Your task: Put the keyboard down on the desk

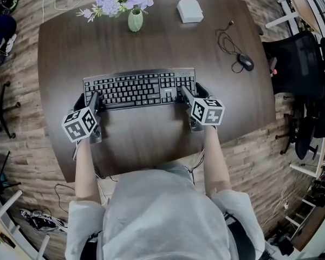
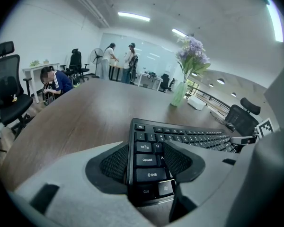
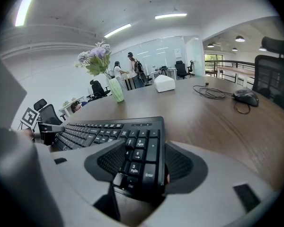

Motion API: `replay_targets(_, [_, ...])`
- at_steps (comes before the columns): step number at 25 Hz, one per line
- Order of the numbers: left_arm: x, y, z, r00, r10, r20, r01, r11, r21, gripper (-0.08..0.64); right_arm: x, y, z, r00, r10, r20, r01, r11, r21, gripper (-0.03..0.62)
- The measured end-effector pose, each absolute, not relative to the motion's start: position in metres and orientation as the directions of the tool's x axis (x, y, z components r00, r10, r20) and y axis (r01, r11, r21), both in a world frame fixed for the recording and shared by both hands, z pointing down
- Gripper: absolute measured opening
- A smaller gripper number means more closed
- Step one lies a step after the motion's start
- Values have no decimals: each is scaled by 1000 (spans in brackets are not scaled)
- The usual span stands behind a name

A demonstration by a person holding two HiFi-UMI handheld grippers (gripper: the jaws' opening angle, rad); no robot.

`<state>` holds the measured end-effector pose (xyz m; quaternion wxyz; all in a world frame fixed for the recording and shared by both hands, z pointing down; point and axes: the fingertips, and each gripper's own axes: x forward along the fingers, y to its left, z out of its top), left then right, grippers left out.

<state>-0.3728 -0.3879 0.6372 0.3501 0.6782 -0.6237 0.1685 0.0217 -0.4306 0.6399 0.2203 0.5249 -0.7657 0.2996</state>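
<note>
A black keyboard [image 1: 140, 88] lies lengthwise across the middle of the dark wooden desk [image 1: 151, 42]. My left gripper [image 1: 95, 103] is shut on its left end, with its pads over the Caps Lock and Shift keys [image 2: 146, 167]. My right gripper [image 1: 185, 95] is shut on the right end, clamping the number pad [image 3: 139, 157]. In both gripper views the keyboard [image 2: 189, 138] [image 3: 99, 131] runs away toward the other gripper. I cannot tell whether its underside touches the desk.
A green vase of purple flowers [image 1: 134, 19] stands at the desk's far edge, with a white box [image 1: 189, 10] to its right. A black mouse [image 1: 246, 62] with a looped cable lies far right. Black office chairs [image 1: 298, 64] stand beside the desk's right side.
</note>
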Motion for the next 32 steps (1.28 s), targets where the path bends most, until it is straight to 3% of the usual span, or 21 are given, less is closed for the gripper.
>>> replay_targets(5, [-373, -386, 635, 160, -751, 641, -967, 13, 256, 229, 23, -429, 637, -333, -694, 639, -943, 265, -203, 252])
replay_targets(12, [-374, -381, 605, 94, -808, 582, -995, -53, 86, 229, 27, -425, 619, -295, -736, 609, -952, 282, -121, 252])
replay_targets(13, [-374, -380, 598, 90, -818, 568, -995, -56, 77, 218, 27, -424, 614, -300, -744, 597, -951, 279, -130, 252])
replay_targets(15, [-374, -377, 582, 70, -842, 535, -997, -41, 65, 121, 27, -420, 604, -313, -761, 569, -949, 279, -149, 244])
replay_targets(17, [-372, -373, 565, 57, -868, 494, -997, -27, 67, 40, 26, -417, 591, -321, -783, 533, -947, 284, -152, 133])
replay_targets(19, [-368, -369, 548, 61, -890, 453, -997, -32, 71, 19, 22, -414, 574, -342, -803, 488, -940, 303, -159, 39])
replay_targets(32, [-333, -314, 454, 64, -968, 244, -996, -48, 73, 9, 0, -372, 486, -485, -818, 308, -874, 467, -134, 14])
